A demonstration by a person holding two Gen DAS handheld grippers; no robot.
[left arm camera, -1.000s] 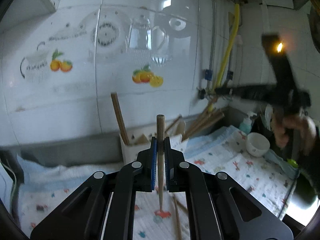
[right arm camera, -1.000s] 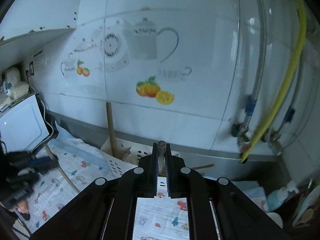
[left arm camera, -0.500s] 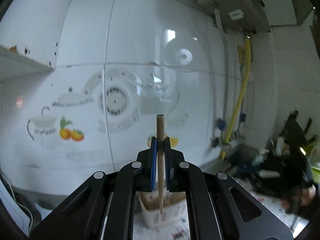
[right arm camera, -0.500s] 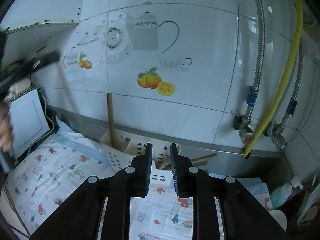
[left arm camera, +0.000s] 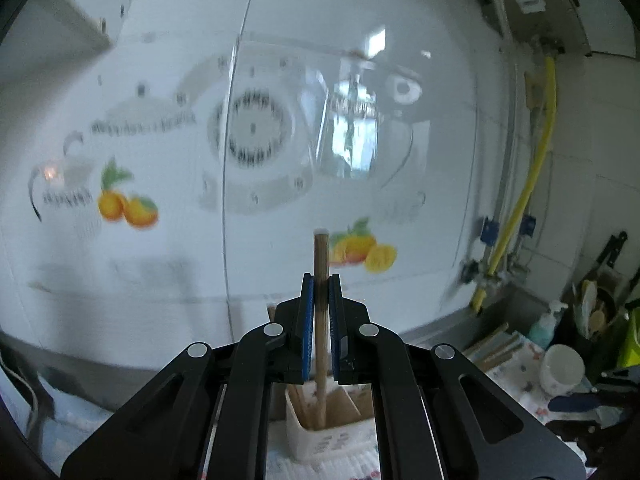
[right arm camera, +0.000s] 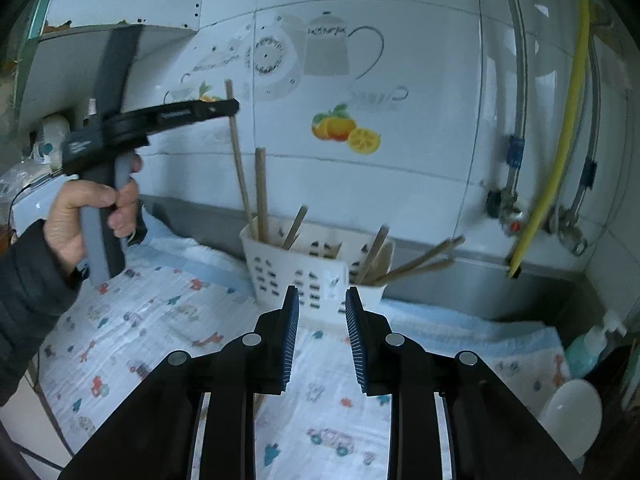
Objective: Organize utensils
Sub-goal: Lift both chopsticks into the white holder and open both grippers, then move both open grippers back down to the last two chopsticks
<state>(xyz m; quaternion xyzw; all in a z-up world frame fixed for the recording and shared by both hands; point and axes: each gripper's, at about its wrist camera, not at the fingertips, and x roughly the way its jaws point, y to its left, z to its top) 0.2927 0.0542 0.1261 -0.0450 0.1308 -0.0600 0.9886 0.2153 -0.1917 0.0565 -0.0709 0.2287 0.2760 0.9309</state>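
Note:
My left gripper (left arm camera: 320,280) is shut on a wooden chopstick (left arm camera: 321,256) held upright, its lower end down inside the white utensil holder (left arm camera: 332,436). In the right wrist view the left gripper (right arm camera: 230,106) holds that chopstick (right arm camera: 239,168) over the left compartment of the perforated white holder (right arm camera: 296,272), beside another upright chopstick (right arm camera: 261,196). Several more chopsticks (right arm camera: 416,264) lean out of the holder's right side. My right gripper (right arm camera: 322,312) is open and empty, in front of the holder above the cloth.
A printed cloth (right arm camera: 168,328) covers the counter. A yellow hose (right arm camera: 560,128) and metal pipes run down the tiled wall at right. A white bowl (right arm camera: 576,416) and a soap bottle (right arm camera: 588,348) stand at the right, and a white appliance (right arm camera: 44,140) at the left.
My left gripper has carried the chopstick over the holder and lowered its tip into it. My right gripper let go of its chopstick, opened wide and drew back from the holder.

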